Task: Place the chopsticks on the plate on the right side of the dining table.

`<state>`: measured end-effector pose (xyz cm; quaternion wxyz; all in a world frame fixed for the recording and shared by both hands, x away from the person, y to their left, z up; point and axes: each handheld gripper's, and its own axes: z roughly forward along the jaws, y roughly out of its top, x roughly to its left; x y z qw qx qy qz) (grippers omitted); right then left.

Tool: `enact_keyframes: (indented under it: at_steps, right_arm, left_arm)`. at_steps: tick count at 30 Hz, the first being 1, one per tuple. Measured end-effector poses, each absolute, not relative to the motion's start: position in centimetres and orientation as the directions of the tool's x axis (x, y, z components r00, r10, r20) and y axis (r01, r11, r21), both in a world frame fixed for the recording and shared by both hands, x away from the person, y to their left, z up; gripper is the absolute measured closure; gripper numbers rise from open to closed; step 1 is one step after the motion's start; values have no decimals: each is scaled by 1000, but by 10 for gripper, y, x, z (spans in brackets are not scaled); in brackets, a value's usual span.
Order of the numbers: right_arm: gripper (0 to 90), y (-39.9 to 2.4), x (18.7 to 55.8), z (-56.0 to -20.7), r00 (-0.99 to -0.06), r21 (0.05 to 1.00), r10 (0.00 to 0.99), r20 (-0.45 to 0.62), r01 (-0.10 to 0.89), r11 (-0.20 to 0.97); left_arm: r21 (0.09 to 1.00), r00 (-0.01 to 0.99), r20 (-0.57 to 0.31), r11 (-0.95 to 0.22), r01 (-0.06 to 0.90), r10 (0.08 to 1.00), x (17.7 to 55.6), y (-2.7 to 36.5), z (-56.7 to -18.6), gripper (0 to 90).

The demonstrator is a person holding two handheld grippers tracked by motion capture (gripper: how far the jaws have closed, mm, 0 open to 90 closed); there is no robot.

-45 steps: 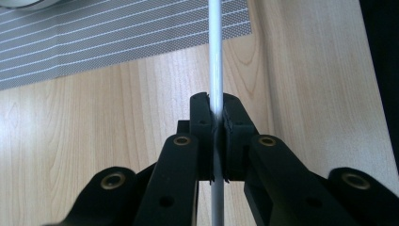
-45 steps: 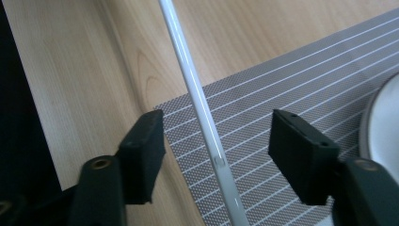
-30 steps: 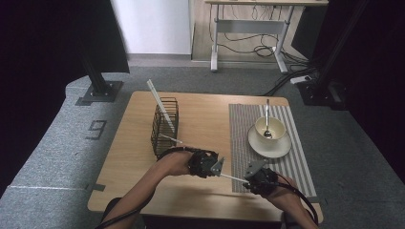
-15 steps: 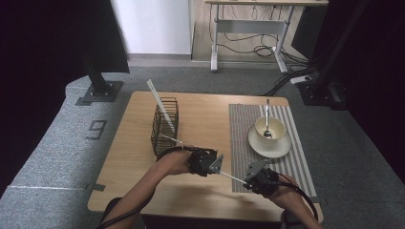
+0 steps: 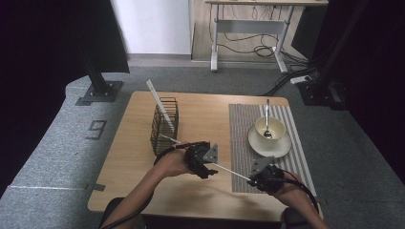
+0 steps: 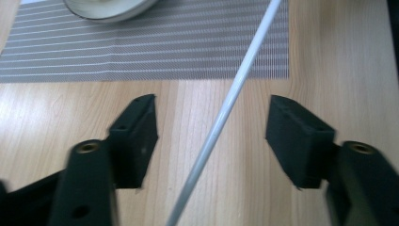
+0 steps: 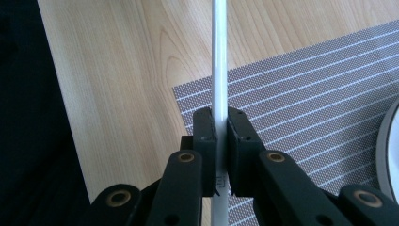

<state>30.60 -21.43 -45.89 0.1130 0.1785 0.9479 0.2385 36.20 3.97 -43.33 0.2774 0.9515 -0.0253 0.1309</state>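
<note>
Nearest the person, the right hand-held gripper (image 5: 250, 178) is clenched on a thin white rod (image 5: 229, 171); in the right gripper view the rod (image 7: 219, 70) runs straight up between the two pressed-together pads, over the corner of the striped grey placemat (image 7: 301, 103). The rod slants up and left across the bare wood of the worktop (image 5: 210, 114) to the left hand-held gripper (image 5: 210, 170), which is released: its jaws have just been opening, and in the left gripper view the rod (image 6: 226, 110) passes through the gap with clear wood on either side, touching neither pad. A second thin white stick (image 5: 168, 139) pokes out behind the left hand toward the black wire basket (image 5: 165, 125), which stands just beyond that hand. A longer white rod (image 5: 159, 105) leans tilted in the basket, its top sticking out to the upper left. On the far part of the placemat (image 5: 243, 138), well to the right of the basket, a cream cup (image 5: 270, 129) sits on a saucer (image 5: 269, 144) with a spoon (image 5: 267, 117) standing in it. Between the held rod and the basket only the left hand and its gripper stand in the way.
</note>
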Motion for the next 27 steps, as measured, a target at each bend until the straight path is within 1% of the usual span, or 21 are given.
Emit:
enact_keyframes:
  at_steps: [1,4,6,7,12,13,14,17,18,21,22,27]
  right_arm:
    - [829,-215,307,-458,-910,491,392,-134,283,824]
    - [829,-217,307,-457,-908,490,397,-133,288,823]
    - [829,-219,307,-456,-906,489,400,-138,289,823]
    - [829,-221,306,-455,-905,485,401,-143,289,826]
    - [829,-226,306,-453,-901,483,409,-148,295,824]
    - [829,-230,306,-452,-896,481,418,-151,303,823]
    - [829,-230,306,-452,-896,481,418,-151,303,823]
    - [829,-236,307,-450,-888,479,432,-160,313,820]
    - [829,-236,307,-450,-888,479,432,-160,313,820]
    - [829,-244,309,-449,-876,480,453,-167,329,813]
    - [829,-244,309,-449,-876,480,453,-167,329,813]
    - [829,-254,317,-449,-856,485,487,-175,355,799]
  left_arm:
    - [551,967,248,-830,-87,64,362,41,-432,311]
    - [571,968,237,-818,-68,85,361,41,-431,247]
    - [590,969,225,-806,-51,103,361,40,-430,231]
    - [601,969,218,-798,-42,113,360,40,-429,204]
    - [633,970,204,-774,-29,130,358,38,-427,161]
    - [652,970,201,-757,-28,137,356,38,-427,152]
    - [652,970,201,-757,-28,137,356,38,-427,147]
    - [698,969,181,-716,-7,167,352,37,-429,139]
    - [698,969,181,-716,-7,167,352,37,-429,135]
    - [742,966,138,-669,45,218,349,36,-435,115]
    - [742,966,138,-669,45,218,349,36,-435,103]
    - [772,954,105,-628,101,281,342,36,-450,49]
